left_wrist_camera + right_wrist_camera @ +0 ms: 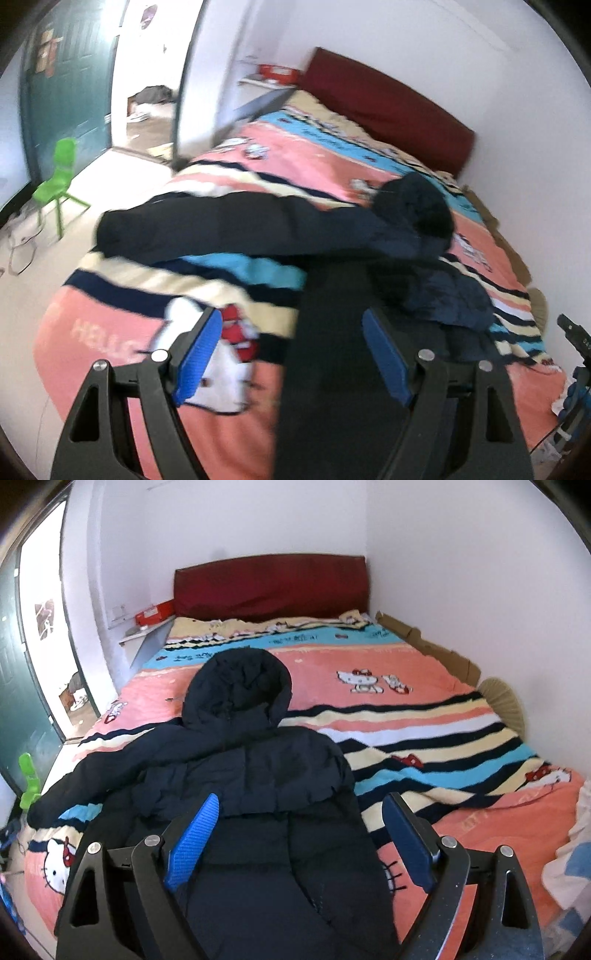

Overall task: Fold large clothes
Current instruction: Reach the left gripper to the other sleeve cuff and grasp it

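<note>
A dark navy hooded jacket (258, 775) lies spread on the bed (461, 686), hood toward the far red headboard (269, 587), one sleeve stretched out to the left and its lower body running down to the near edge. The right gripper (299, 843) hangs over that lower body with its blue pads wide apart — nothing gripped. The left gripper (291, 360) also stands wide open over the jacket's near hem and the pink cartoon-cat blanket (122, 332), holding nothing; its view is blurred. Around the bed: a green plastic chair (61, 173) on the floor to the left, a dark green door (70, 77) beyond it, a red box (155, 613) on a shelf beside the headboard, and cardboard (436, 650) wedged along the right wall.
</note>
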`<state>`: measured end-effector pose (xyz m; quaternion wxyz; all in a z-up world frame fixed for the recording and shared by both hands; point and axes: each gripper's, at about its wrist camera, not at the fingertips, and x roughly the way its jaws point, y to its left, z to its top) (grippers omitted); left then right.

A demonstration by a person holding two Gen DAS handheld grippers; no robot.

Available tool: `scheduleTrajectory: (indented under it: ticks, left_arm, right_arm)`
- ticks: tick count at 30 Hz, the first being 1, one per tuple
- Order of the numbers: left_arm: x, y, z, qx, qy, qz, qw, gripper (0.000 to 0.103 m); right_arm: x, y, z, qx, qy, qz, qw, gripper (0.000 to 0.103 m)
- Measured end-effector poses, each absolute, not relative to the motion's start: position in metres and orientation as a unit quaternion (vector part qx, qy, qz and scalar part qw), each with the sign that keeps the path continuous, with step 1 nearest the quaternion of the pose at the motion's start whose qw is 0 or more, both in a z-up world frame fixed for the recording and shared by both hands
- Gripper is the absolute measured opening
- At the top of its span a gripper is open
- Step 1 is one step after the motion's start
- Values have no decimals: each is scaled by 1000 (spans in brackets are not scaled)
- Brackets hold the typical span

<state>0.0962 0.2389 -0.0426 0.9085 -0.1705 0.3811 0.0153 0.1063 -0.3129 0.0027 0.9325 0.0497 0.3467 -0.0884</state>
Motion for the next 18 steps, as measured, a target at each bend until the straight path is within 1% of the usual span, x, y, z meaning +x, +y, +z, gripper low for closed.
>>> scheduleTrajectory:
  ticks: [2, 5, 9, 12, 15, 18]
  left_arm:
    - [94, 263, -51, -179, 386, 33, 904, 78]
    - [93, 303, -65, -219, 388, 49, 894, 78]
    - [99, 368, -95, -329, 376, 53, 865, 78]
    - [109, 402, -121, -400, 368, 45, 838, 78]
    - [125, 434, -149, -462, 357, 51, 810, 78]
    - [140, 453, -167, -499, 346, 58, 793, 77]
  right_arm:
    - [116, -311, -6, 52, 355, -88, 929, 89]
    - [128, -308, -21, 56, 369, -86, 924, 89]
    - [141, -306, -40, 59, 387, -88, 916, 89]
    - [149, -306, -52, 65, 399, -92, 910, 89]
    - [152, -305, -58, 63, 408, -96, 906, 89]
    - [154, -304, -62, 56, 415, -102, 902, 89]
